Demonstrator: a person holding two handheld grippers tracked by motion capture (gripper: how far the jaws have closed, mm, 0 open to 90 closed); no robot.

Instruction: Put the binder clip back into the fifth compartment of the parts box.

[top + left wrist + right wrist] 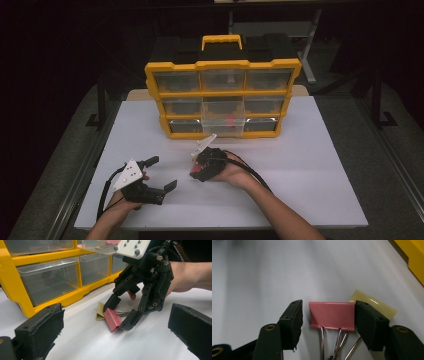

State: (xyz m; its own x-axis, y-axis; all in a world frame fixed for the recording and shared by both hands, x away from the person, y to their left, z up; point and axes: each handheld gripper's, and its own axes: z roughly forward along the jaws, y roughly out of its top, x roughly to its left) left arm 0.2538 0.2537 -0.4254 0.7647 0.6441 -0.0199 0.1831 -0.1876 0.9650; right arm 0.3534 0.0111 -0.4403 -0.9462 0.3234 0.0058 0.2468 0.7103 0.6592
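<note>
A pink binder clip (332, 314) lies on the white table (310, 175), wire handles toward the camera in the right gripper view. My right gripper (328, 315) points down over it, one jaw on each side. One pad (367, 322) touches the clip's edge; the other pad (292, 322) stands a small gap off. A pale yellow flat piece (375, 304) lies just behind the clip. The left gripper view shows the same clip (113, 319) between the right gripper's fingertips. My left gripper (162, 173) rests open to the left with nothing in it.
A yellow-framed organizer (222, 65) with clear drawers stands upright at the back of the table. Its bottom middle drawer (223, 126) is pulled out and holds something pink (231, 121). The table ends close to the left hand.
</note>
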